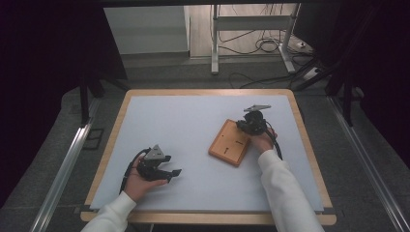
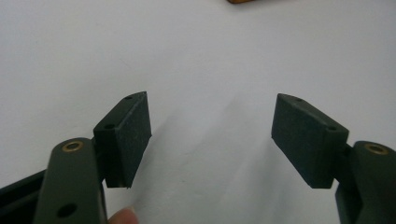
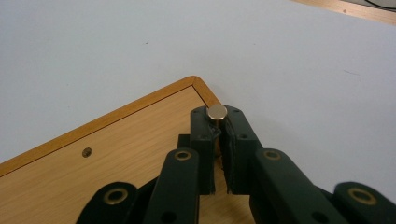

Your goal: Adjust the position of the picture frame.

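So the right gripper (image 3: 217, 127) has its jaws pinched in on a small brass-coloured metal pin (image 3: 217, 112) with a round flat head, which pokes up between the two black pads right at their tips. The pin sits at the near-corner area of a wooden board (image 3: 107, 154), a flat light-wood panel with a darker orange rim. In the right gripper view there's also a tiny dark hole (image 3: 86, 152) in the board's face, off to the left of the jaws and well apart from them.

From the high view, the board (image 1: 229, 143) lies tilted on the pale grey mat (image 1: 193, 125) that covers the table (image 1: 121, 108), a bit right of the middle. The right gripper (image 1: 250, 124) is over the board's far right corner, with the person's right hand (image 1: 263, 141) just beside the board's right edge, white sleeve trailing back toward the bottom of the shot.

The left gripper (image 1: 170, 175) is way over on the near left part of the mat, well apart from the board, resting in the person's left hand (image 1: 138, 184). Its jaws are spread wide with nothing in between, just bare mat showing through the gap in the left gripper view (image 2: 212, 135). A fingertip (image 2: 122, 216) peeks in at the bottom edge there, and a sliver of the board (image 2: 240, 1) shows at the very top.
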Tool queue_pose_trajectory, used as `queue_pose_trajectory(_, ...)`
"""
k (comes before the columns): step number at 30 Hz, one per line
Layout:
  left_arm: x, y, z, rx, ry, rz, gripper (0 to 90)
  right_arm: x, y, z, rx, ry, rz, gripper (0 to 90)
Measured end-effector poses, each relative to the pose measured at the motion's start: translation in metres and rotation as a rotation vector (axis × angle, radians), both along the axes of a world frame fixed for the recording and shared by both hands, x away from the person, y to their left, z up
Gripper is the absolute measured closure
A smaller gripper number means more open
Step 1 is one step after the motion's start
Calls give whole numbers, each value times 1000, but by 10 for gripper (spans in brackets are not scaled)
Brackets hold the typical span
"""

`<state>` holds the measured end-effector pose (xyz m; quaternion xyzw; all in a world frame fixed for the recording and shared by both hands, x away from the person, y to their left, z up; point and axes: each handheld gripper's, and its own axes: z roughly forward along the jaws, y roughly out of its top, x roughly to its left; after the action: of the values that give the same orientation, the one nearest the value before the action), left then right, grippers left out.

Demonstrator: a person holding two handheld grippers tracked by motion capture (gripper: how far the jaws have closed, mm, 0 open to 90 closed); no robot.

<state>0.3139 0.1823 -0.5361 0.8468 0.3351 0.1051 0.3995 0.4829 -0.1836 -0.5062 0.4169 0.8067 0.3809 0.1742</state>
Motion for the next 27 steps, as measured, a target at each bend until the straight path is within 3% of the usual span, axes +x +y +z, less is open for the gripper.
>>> queue_pose_trajectory(11, 1, 1, -1, 2, 4, 0, 280, -8, -2, 9, -27, -2, 20, 840)
queue_pose_trajectory(18, 1, 1, -1, 2, 5, 4, 279, -26, 1, 19, 4, -7, 62, 843)
queue_pose_trajectory(27, 1, 1, -1, 2, 3, 7, 280, -57, 24, 26, -39, -24, 162, 843)
